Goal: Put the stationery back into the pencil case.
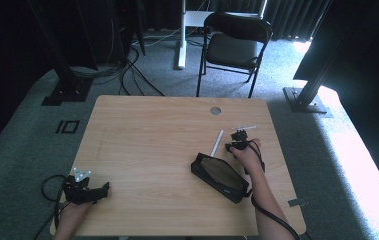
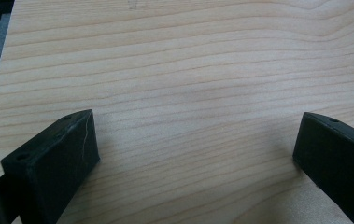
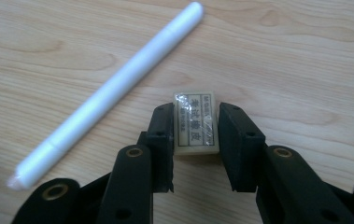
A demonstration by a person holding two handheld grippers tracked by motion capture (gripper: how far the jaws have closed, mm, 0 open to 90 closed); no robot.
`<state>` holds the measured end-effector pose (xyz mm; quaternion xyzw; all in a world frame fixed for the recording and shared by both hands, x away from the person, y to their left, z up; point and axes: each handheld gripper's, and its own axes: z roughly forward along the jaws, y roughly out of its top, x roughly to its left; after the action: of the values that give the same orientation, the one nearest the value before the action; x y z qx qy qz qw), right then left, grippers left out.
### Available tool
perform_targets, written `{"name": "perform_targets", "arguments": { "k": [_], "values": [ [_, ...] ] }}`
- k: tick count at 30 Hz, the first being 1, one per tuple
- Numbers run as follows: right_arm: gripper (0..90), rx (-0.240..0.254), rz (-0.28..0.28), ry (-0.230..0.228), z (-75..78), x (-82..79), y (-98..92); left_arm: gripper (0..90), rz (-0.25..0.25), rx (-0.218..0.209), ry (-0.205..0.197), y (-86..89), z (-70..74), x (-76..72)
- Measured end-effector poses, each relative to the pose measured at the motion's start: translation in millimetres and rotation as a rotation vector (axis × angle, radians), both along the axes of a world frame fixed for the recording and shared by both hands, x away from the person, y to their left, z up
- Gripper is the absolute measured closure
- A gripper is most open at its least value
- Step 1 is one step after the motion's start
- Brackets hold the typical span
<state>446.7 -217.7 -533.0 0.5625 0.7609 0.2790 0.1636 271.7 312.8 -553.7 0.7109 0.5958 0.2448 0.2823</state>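
Lying on table (image 3: 305, 56), one eraser (image 3: 195, 122), one pen (image 3: 114, 88)

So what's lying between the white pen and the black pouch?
Nothing: in the high view the slim white plastic pen ends at the open black fabric pouch, with only bare wooden table around.

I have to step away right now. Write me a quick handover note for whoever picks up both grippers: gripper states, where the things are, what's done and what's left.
Right gripper: jaws closed against both sides of the small wrapped eraser, which sits on the table.
Left gripper: open, nothing between its jaws, parked near the table's front left corner.
White pen: lying loose on the table beside the eraser, not touched.
Black pencil case: open, just in front of the right hand.
Done: eraser gripped.
Left, probably: lift the eraser into the case, then the pen.
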Motion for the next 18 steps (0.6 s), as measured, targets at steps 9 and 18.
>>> {"name": "perform_targets", "arguments": {
  "k": [9, 18],
  "values": [
    [68.2, 0.008, 0.007, 0.003, 7.2, -8.2, -9.4, 0.4, 0.000, 0.000, 0.000, 0.0, 0.0, 0.0],
    [68.2, 0.021, 0.033, -0.021, 20.8, -22.4, -22.3, 0.4, 0.000, 0.000, 0.000, 0.0, 0.0, 0.0]
  ]
}}
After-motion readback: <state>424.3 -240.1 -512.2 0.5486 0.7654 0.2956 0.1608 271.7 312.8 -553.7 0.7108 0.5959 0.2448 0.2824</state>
